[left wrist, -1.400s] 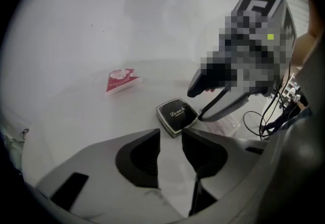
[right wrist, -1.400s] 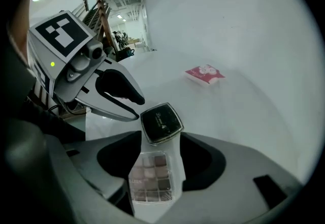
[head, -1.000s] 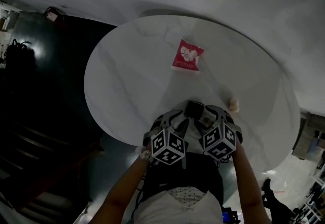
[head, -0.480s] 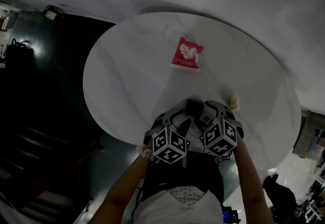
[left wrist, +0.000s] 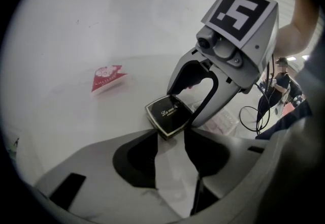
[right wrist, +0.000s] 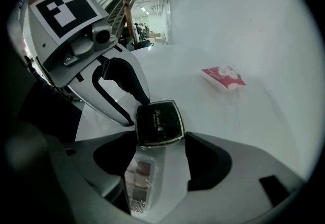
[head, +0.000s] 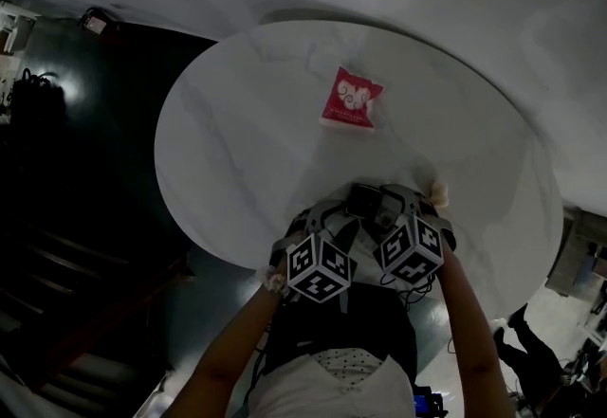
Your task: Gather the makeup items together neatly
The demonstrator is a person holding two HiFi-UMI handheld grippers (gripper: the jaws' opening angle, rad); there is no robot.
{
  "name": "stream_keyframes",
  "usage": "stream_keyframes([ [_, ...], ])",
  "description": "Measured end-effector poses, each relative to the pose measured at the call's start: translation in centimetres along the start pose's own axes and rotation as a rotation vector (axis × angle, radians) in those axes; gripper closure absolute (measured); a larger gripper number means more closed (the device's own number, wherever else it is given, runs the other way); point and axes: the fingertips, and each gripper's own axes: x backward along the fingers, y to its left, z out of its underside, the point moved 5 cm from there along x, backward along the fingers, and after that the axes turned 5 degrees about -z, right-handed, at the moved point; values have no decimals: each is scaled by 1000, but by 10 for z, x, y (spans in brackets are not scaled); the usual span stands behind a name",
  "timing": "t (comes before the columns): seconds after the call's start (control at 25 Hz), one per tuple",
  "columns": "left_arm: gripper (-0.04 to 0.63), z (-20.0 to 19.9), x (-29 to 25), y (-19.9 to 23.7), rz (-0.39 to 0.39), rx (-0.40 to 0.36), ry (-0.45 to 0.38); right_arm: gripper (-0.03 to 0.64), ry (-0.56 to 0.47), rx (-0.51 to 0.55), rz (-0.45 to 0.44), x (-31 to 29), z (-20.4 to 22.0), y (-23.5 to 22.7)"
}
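Round white tabletop (head: 237, 141), dim light.

Near its front edge: black compact (right wrist: 158, 122), flat, lid up, gold script on top. Just nearer the body, lying end-on: clear palette (right wrist: 137, 182) with dark pans. Far end meeting compact's near edge; touching or tucked under, hard to tell. Well apart, farther out on tabletop: red packet (head: 351, 99), flat, alone.

Left tongs (left wrist: 169, 141): tilted steeply down, set apart at middling width, lately opening. Between them only bare tabletop. Compact's near corner right at the mouth, not pinched.

Right tongs (right wrist: 160, 141): likewise steeply down, spread wide, lately opening. Between them the palette, lengthwise, close to one side, clear gap on the other. Compact just at the tips; no pads pressing on either item.

Both sets side by side, converging on compact from the near side, marker cubes facing up in head view. Bare forearms behind each.

At rim, just right of right tongs: small pale lump (head: 438, 190), too small to identify.
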Motion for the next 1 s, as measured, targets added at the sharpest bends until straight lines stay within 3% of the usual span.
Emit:
stream_keyframes([
  [0.4, 397, 1, -4, 2, -9, -18, 2, 298, -87, 41, -11, 0, 3, 0],
  [0.8, 394, 2, -5, 1, -18, 0, -10, 305, -81, 45, -10, -2, 2, 1],
  [1.0, 393, 2, -5, 0, -63, 19, -5, 304, -85, 38, -10, -2, 0, 1],
])
